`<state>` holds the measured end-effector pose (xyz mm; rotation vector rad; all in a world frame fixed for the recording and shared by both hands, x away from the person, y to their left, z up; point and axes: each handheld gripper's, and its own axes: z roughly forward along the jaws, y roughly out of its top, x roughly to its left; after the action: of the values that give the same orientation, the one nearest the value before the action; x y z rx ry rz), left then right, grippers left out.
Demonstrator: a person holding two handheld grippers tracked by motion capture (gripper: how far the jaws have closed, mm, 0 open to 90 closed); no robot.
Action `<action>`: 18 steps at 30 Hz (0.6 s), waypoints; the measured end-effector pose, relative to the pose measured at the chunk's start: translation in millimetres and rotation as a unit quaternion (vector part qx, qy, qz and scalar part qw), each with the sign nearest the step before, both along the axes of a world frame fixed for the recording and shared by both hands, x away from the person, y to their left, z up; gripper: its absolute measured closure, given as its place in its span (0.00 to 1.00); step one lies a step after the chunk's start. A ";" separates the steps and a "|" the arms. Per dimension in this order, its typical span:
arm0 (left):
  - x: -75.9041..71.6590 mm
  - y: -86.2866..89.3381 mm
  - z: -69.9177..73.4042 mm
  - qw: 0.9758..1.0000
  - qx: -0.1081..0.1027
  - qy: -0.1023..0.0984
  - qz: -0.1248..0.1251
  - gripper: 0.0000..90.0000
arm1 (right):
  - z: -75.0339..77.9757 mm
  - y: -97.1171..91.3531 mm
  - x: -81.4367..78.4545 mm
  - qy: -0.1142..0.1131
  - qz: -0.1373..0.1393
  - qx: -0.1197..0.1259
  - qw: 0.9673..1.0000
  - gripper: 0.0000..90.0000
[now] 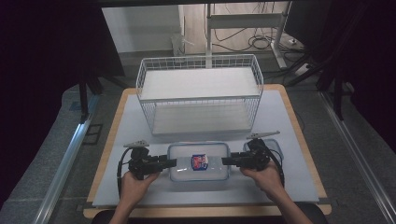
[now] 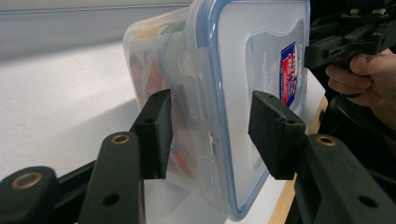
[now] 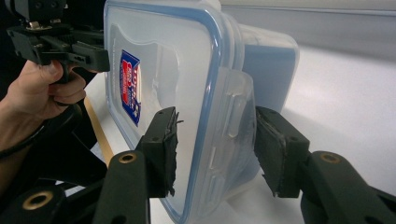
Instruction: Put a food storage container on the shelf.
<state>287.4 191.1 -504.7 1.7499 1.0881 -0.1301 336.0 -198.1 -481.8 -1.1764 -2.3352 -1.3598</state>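
Now lidded plastic box (image 1: 199,161) sits on table mat (image 1: 280,116) before empty wire basket (image 1: 200,93); colourful contents blurred. Left gripper (image 1: 172,162) and right gripper (image 1: 226,161) straddle its end latches, not visibly clamped.

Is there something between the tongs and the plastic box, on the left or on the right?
Nothing visible. The left tongs straddle one end clasp of the plastic box, and the right tongs straddle the clasp at the other end. Whether the pads already press the box, I cannot tell.
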 end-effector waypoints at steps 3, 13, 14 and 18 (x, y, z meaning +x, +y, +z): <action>-2.1 -0.5 0.6 1.000 0.006 -0.005 -0.003 0.56 | -0.5 -0.4 -3.4 -0.011 0.002 0.000 1.000 0.57; -6.7 -0.2 -4.6 1.000 0.003 -0.004 -0.010 0.56 | -4.1 -1.5 -11.0 -0.031 0.000 0.005 0.999 0.56; -6.7 -0.1 -4.8 1.000 0.003 -0.003 -0.011 0.56 | -4.2 -1.5 -11.0 -0.031 0.000 0.005 0.999 0.56; -6.8 0.0 -5.1 1.000 0.003 -0.003 -0.012 0.56 | -4.9 -1.5 -11.7 -0.034 0.000 0.005 0.999 0.56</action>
<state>280.6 191.1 -509.8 1.7682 1.0645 -0.1365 324.3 -199.6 -486.8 -1.1452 -2.3712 -1.4306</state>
